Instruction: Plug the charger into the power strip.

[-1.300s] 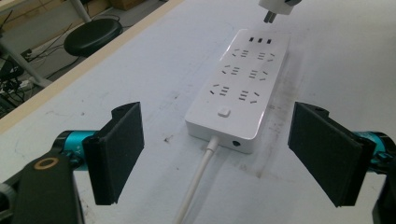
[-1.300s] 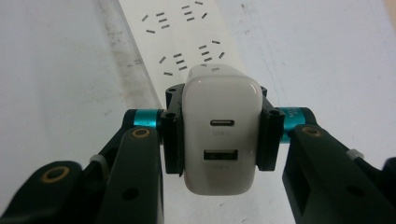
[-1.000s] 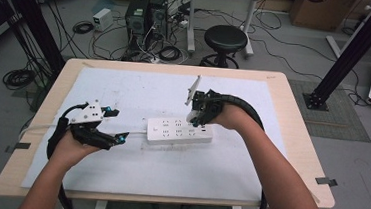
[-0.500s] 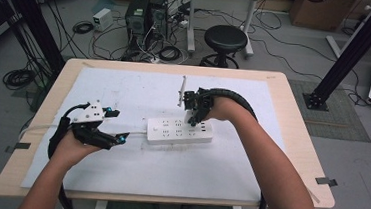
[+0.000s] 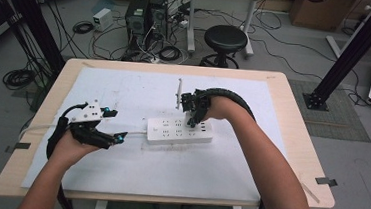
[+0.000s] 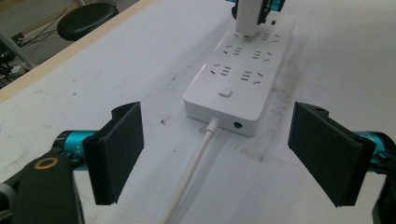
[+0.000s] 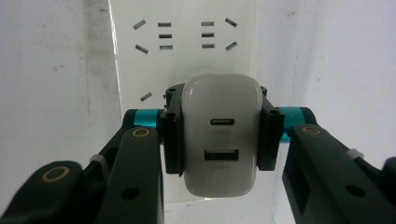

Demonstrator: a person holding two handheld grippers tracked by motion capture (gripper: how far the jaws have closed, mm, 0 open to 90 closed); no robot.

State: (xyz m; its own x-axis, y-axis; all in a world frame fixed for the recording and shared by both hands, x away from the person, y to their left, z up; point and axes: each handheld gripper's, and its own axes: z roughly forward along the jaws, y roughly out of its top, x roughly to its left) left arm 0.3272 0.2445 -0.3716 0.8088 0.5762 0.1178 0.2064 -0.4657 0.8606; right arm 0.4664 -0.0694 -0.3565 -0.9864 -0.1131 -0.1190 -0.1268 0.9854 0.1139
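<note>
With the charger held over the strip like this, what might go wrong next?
1. The open left gripper only straddles the white cord, so the white power strip may slide under pressure.
2. The white USB charger, clamped in the right gripper, hides its prongs, so they may miss the slots.

overhead view, two close views, shared power strip

Layout: strip mid-table, grippers at either end.

Power strip lies on the mat on the table, approx centre, long axis left-right; its cord exits the left end. Left gripper sits just left of the strip, in line w/ cord. Right gripper is over the strip's right half, w/ charger btwn its jaws. Stool on the floor behind the table.
</note>
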